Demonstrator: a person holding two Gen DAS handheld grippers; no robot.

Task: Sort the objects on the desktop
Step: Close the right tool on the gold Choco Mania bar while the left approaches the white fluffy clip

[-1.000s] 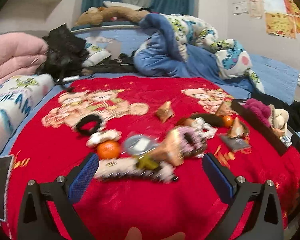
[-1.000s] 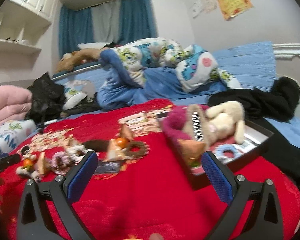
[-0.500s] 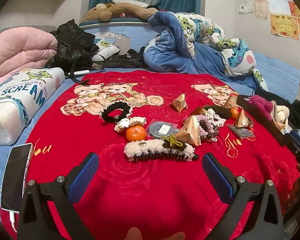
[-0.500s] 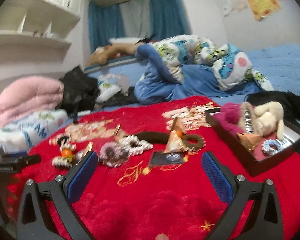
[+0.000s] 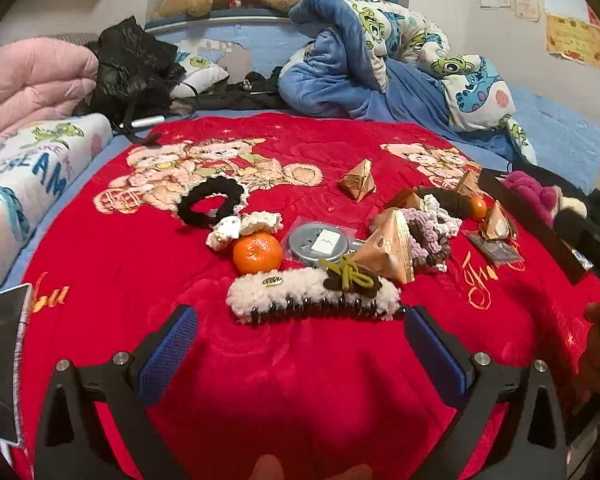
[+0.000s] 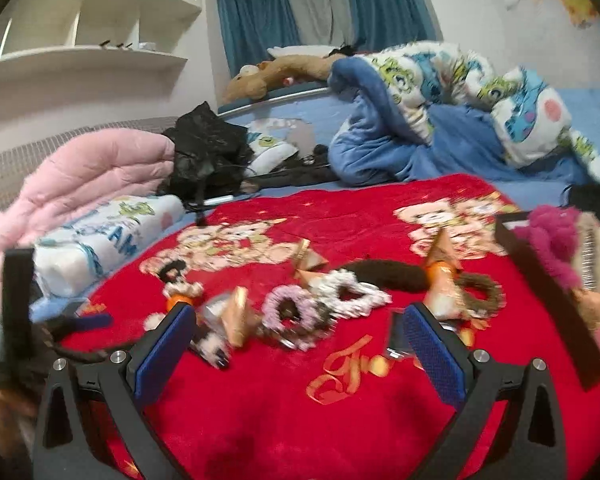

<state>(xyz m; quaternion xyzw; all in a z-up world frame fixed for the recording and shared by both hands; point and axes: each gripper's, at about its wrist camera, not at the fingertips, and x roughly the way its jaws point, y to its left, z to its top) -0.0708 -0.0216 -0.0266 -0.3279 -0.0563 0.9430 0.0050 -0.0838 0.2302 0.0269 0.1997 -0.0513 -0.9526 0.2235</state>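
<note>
Above the near edge of the red blanket on the bed, the left hand-held gripper hangs with its blue-padded jaws spread wide and empty. Just beyond its tips lies a fluffy white hair claw, crosswise, with an olive knotted hair tie resting on its right part. Behind the claw sit a tangerine, a grey disc in a clear bag and a gold pyramid packet; a black scrunchie lies farther back to the left. The right hand-held gripper is likewise wide open, holding nothing, with a lilac scrunchie and a white scrunchie just past its fingers, both blurred. A dark tray of plush items stands at the blanket's right edge.
</note>
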